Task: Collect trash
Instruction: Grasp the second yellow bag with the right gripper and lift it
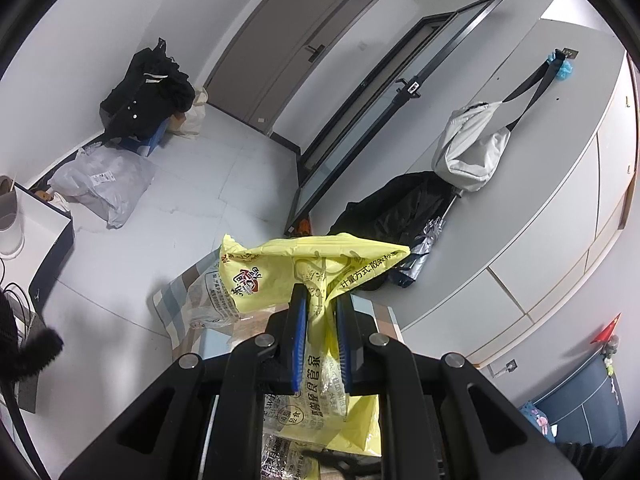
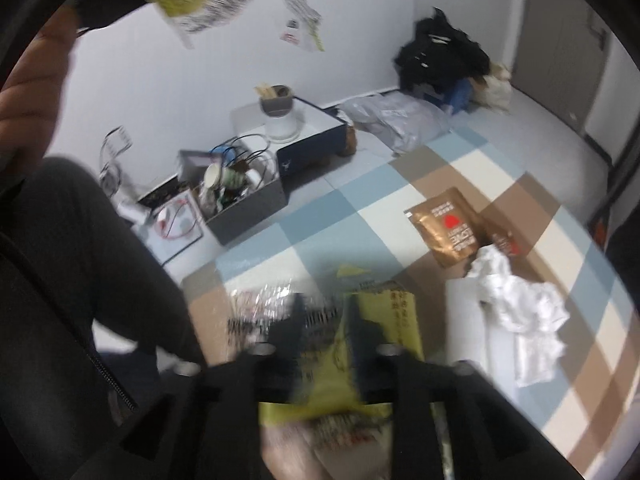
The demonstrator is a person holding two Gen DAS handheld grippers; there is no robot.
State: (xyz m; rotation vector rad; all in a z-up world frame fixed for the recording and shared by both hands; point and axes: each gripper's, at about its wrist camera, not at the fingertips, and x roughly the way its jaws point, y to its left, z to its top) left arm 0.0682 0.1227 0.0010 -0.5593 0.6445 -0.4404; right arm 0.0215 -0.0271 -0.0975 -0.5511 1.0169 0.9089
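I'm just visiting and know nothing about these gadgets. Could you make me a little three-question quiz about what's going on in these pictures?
1. True or false: the left gripper is shut on a yellow plastic bag.
2. Which lies on the checked cloth next to the crumpled white paper? A) a brown packet B) a red cup C) a green bottle
3. Fill in: the pale bag hangs on the wall by a dark ____.

Key: 1 true. 2 A, the brown packet. 3 strap.
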